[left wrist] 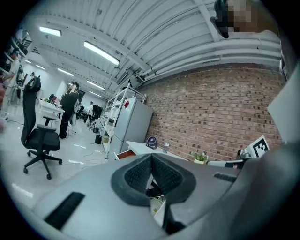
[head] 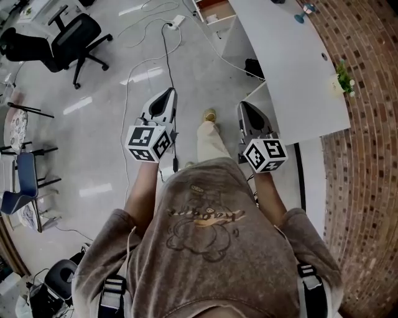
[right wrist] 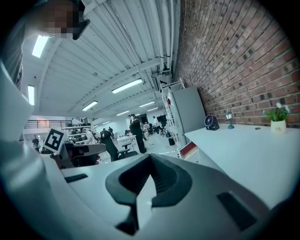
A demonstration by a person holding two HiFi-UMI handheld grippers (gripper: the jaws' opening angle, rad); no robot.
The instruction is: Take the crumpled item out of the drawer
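Currently, your grey left gripper (head: 168, 94) and grey right gripper (head: 244, 107) are both clenched shut and empty, well short of the open brown-lined drawer (head: 214, 7) at the far end of the long white bench (head: 292, 68). Its crumpled item is too small to discern.

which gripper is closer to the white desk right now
Right. The right gripper is just off the near corner of the white desk. The left gripper is farther away to the left, over the floor.
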